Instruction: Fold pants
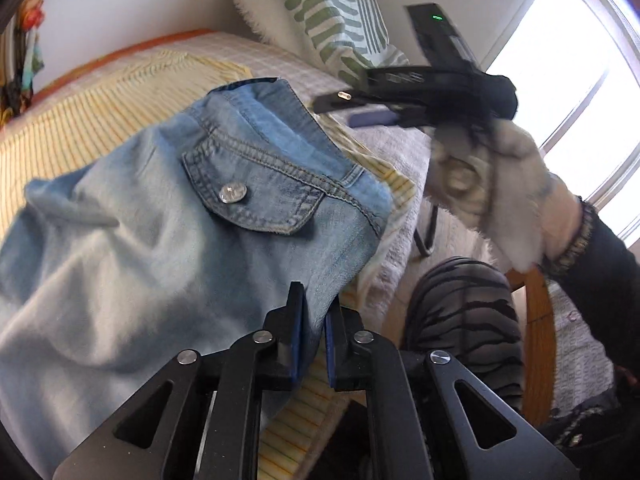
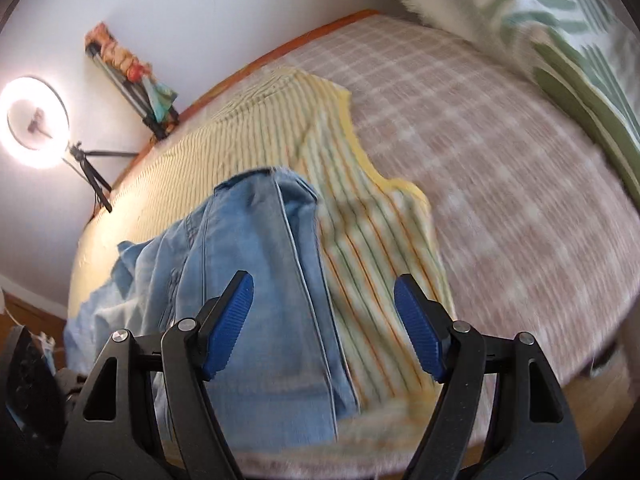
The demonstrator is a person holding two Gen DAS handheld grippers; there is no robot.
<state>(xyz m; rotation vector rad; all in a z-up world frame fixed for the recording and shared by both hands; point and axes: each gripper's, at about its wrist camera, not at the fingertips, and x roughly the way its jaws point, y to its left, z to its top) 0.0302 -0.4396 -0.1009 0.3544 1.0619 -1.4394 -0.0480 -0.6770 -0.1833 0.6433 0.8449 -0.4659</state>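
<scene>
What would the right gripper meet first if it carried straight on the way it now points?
Most likely the light blue denim pants, near their edge over the yellow striped cloth. The open right gripper frames that edge, with nothing nearer in its line, though blur makes depth uncertain.

The pants (image 1: pixel 132 240) run out of the left wrist view's left and bottom edges. Whether the left hand-held gripper (image 1: pixel 314 320) pinches the denim between its near-closed fingers is unclear. Ahead of the right hand-held gripper (image 2: pixel 324 308), the bed (image 2: pixel 500 200) and pillow (image 2: pixel 560 12) are motion-blurred.
</scene>
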